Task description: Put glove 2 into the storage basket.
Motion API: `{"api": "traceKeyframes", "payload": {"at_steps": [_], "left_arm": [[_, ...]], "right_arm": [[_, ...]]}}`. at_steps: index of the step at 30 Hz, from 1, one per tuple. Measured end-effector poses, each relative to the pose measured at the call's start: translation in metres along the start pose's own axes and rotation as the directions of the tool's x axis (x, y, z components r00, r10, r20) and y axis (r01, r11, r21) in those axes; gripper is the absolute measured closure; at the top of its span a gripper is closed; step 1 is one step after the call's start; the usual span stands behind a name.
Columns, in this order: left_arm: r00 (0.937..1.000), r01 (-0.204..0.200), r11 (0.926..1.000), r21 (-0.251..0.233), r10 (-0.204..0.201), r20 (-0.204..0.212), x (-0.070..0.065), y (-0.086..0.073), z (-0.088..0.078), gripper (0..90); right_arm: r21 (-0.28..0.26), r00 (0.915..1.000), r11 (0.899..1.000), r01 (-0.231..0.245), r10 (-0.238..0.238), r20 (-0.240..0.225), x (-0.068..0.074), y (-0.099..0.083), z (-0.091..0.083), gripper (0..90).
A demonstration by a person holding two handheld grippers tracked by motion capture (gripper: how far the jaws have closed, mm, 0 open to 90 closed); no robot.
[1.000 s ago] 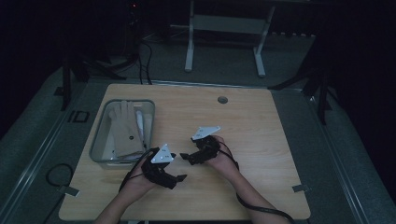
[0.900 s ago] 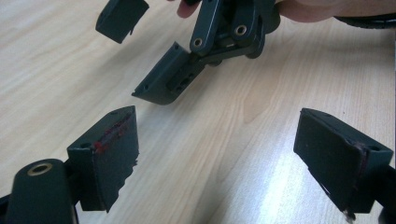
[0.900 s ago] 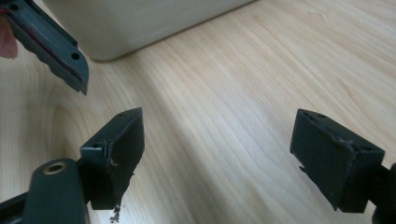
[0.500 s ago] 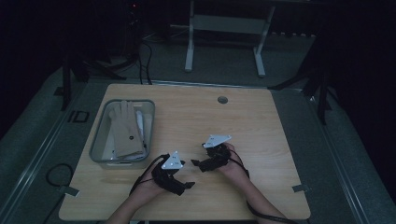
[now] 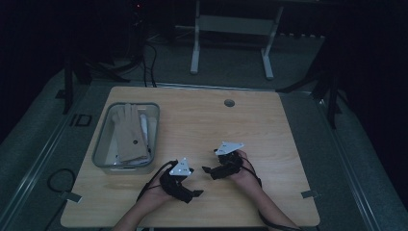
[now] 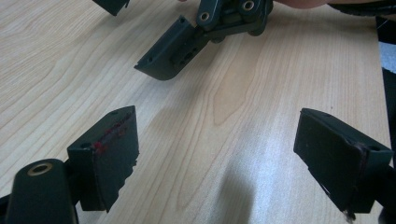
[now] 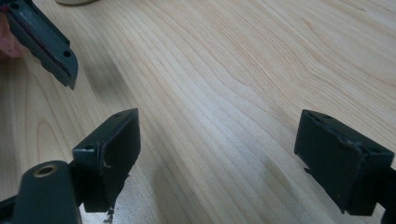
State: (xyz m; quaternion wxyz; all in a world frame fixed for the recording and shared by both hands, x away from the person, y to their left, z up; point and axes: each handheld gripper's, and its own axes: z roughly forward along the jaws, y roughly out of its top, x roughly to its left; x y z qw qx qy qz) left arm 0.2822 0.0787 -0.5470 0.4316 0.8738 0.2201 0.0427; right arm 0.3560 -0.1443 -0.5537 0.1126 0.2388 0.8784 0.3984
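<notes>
The letters "ID" stand on the grey floor mat [image 5: 79,120], at nine o'clock from the grey bin [image 5: 103,144].

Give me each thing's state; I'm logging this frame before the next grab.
left gripper: open, nothing between its jaws, low over the table.
right gripper: open, empty, near the left one.
bin: open-topped, at the table's left.
glove: lying flat in the bin, untouched.

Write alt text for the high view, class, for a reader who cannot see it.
A person's two hands rest low at the near edge of a wooden table, the left tool and right tool both open, empty and pointing toward each other. At the table's left stands a grey bin holding a beige glove; the room beyond is dark.
</notes>
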Motion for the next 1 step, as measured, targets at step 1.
{"api": "traceKeyframes", "payload": {"at_steps": [1], "left_arm": [[1.0, 0.001, 1.0, -0.001, -0.001, 0.0, 0.0001, 0.0001, 0.0, 14.2]], "right_arm": [[0.003, 1.0, 1.0, 0.003, -0.003, 0.003, -0.0002, -0.0001, 0.0002, 14.0]]}}
